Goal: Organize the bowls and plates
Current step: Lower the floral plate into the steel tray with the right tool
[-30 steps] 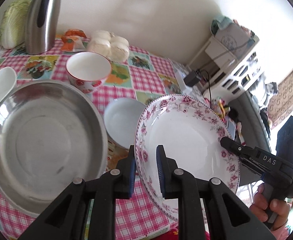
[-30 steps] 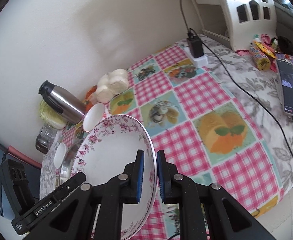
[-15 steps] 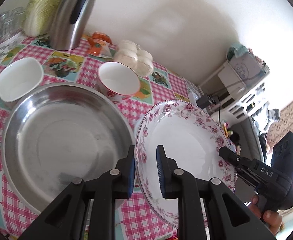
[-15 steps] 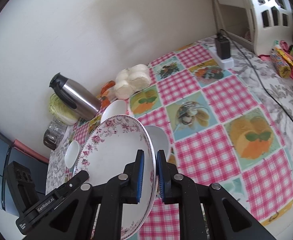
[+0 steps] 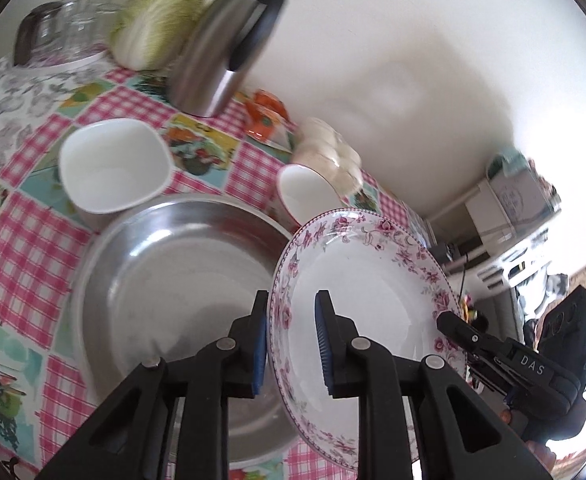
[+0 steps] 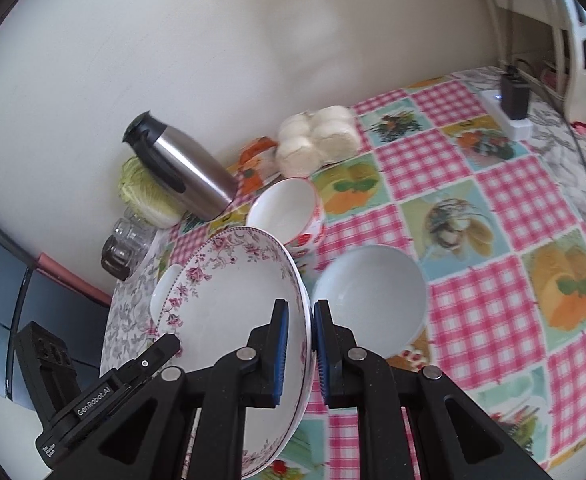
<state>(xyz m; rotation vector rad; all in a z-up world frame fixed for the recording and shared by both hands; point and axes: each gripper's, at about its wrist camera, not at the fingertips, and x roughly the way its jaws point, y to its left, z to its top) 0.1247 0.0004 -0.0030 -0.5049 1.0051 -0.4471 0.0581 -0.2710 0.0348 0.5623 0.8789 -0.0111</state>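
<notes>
A home dining table set against a plain wall

A pink-checked oilcloth (image 6: 445, 168) printed with fruit and vegetable panels covers the table, which stands against a bare cream wall (image 6: 173, 40). By the wall stand a steel thermos jug (image 5: 229, 40), a napa cabbage (image 5: 157, 16), upturned drinking glasses (image 5: 65, 28) and a bag of steamed buns (image 6: 317, 140). Everyday crockery is spread about: a floral-rimmed plate (image 5: 373, 280), a wide steel basin (image 5: 181, 276), white bowls (image 6: 369, 296). A charger plugged into a power strip (image 6: 513, 108) lies on the cloth, and a white openwork cabinet (image 6: 581, 36) stands beyond the table's end.
</notes>
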